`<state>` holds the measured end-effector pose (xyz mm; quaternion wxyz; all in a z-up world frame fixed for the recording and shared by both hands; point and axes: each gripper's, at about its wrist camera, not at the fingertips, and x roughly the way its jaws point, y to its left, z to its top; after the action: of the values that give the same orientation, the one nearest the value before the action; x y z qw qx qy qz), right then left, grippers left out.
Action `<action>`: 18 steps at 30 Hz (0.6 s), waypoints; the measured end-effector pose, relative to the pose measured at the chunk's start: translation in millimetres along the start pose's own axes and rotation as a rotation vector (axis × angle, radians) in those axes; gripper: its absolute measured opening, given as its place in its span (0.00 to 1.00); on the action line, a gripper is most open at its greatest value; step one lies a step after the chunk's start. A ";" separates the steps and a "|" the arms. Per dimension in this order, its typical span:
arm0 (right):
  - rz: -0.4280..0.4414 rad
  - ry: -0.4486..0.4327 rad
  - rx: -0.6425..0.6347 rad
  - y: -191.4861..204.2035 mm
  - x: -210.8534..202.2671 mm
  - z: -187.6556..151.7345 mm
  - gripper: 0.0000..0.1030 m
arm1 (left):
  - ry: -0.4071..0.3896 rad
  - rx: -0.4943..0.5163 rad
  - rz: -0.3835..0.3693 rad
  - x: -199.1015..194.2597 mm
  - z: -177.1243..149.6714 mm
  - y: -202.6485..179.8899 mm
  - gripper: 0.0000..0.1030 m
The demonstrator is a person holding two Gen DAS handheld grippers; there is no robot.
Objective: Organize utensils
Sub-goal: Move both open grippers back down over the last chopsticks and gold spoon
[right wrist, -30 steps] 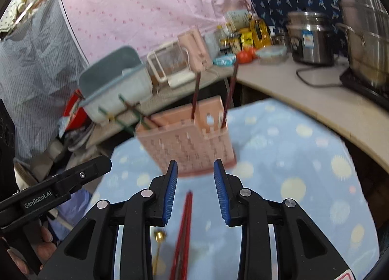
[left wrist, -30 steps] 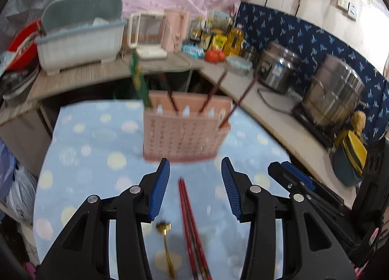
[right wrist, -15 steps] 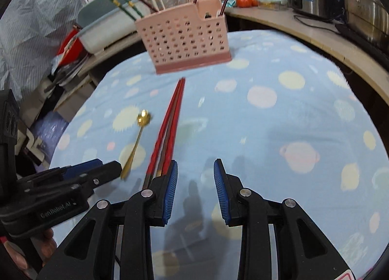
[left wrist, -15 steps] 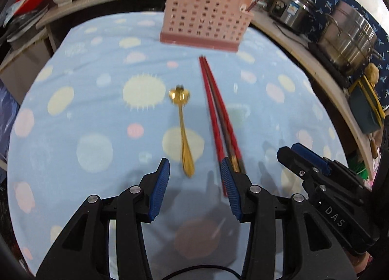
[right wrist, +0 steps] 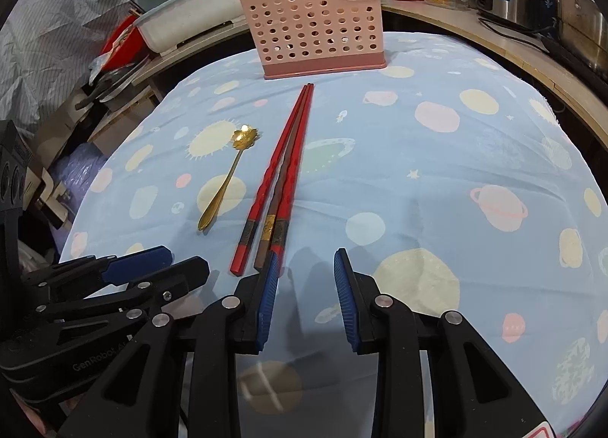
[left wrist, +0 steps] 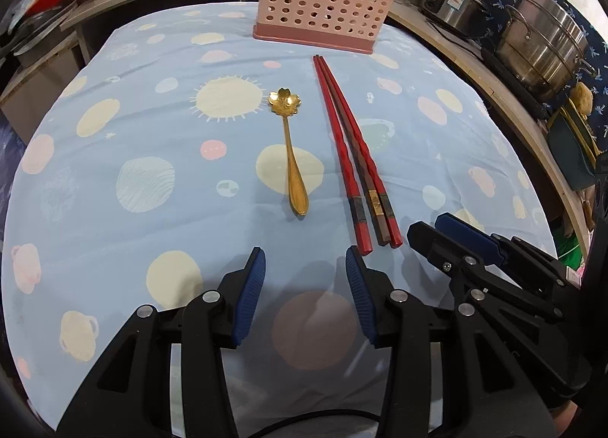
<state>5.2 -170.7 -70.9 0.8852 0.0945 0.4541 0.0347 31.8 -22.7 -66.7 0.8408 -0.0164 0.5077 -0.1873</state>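
Left wrist view: the left gripper hangs low over the tablecloth, its blue-padded jaws spread wide with nothing between them. Just ahead lies a gold spoon, its flower-shaped bowl pointing toward the far edge and its handle end toward the gripper. Beside it on the right lie three chopsticks, two red with a brown one between them, side by side and touching, their thin tips near the base of the pink caddy, their thick ends just in front of the gripper's right jaw. The caddy stands upright at the far side of the cloth and already holds several chopsticks. The right gripper shows at the right edge, close beside the left one. In the right wrist view the right gripper is likewise spread and empty above the cloth, its left jaw covering the thick end of the nearest chopstick; whether it touches cannot be told. The spoon lies left of the sticks, apart from them, and the caddy stands beyond. The left gripper shows at lower left. Steel pots stand on the counter to the right.
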 end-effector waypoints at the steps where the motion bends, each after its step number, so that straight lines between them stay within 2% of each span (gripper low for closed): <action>1: 0.002 0.002 -0.004 1.2 0.6 -0.3 0.30 | 0.001 -0.005 0.000 -0.8 -1.0 1.9 0.41; 11: -0.002 0.014 -0.036 10.4 9.2 -3.6 0.29 | 0.003 -0.020 0.005 -1.5 -3.0 6.9 0.41; 18: -0.018 0.006 -0.036 6.6 9.2 -3.4 0.24 | 0.003 -0.019 0.003 -1.5 -2.4 6.9 0.41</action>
<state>8.0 -162.4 -78.8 0.8857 0.0743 0.4569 0.0353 31.2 -15.4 -68.0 0.8401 -0.0233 0.5108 -0.1810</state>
